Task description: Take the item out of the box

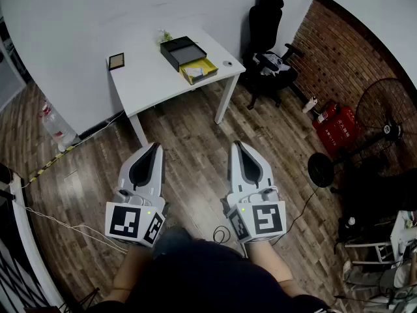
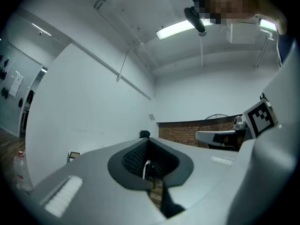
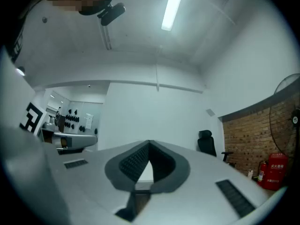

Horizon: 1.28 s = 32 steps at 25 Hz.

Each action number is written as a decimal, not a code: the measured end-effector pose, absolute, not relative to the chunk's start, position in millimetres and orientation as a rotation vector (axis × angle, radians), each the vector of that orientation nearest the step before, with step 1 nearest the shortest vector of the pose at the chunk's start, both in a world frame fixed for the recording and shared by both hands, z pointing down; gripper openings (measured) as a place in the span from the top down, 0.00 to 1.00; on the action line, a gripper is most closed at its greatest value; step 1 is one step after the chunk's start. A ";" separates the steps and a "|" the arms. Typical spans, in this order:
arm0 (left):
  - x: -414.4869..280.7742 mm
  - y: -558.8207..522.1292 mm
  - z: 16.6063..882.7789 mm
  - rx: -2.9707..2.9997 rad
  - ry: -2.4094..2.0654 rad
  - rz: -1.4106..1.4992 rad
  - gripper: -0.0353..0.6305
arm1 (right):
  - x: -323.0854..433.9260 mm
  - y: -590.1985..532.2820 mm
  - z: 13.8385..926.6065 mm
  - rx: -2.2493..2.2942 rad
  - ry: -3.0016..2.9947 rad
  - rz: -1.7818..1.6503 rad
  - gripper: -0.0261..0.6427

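A black open box (image 1: pixel 178 51) stands on the white table (image 1: pixel 146 80) at the far side of the room. A yellow tray-like piece (image 1: pixel 199 71) with a white item in it lies just in front of the box. I hold both grippers low over the wooden floor, well short of the table. The left gripper (image 1: pixel 155 147) (image 2: pixel 146 140) has its jaws together with nothing between them. The right gripper (image 1: pixel 238 145) (image 3: pixel 149 143) is likewise shut and empty. Both point toward the table.
A small brown square object (image 1: pixel 117 60) lies at the table's left corner. A black office chair (image 1: pixel 267 38) stands right of the table by the brick wall. Red fire extinguishers (image 1: pixel 335 126), a floor fan (image 1: pixel 384 119) and a water bottle (image 1: pixel 55 126) stand on the floor.
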State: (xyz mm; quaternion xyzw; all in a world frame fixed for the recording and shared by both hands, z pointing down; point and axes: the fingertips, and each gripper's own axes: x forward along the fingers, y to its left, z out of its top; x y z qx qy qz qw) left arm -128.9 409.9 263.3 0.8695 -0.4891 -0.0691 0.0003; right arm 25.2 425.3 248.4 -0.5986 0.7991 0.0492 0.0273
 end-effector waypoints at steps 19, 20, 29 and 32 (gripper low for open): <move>-161.3 379.0 273.6 2.785 -1.477 -0.163 0.93 | -16.9 398.6 257.9 -1.913 2.422 0.162 0.93; -162.7 371.8 273.4 2.788 -1.470 -0.164 0.93 | -18.2 392.2 259.4 -1.922 2.419 0.160 0.86; -162.9 324.5 277.9 2.809 -1.425 -0.170 0.93 | -21.8 347.0 275.7 -1.969 2.418 0.146 0.80; -161.7 304.6 277.7 2.804 -1.431 -0.172 0.93 | -20.8 326.0 275.7 -1.964 2.423 0.145 0.80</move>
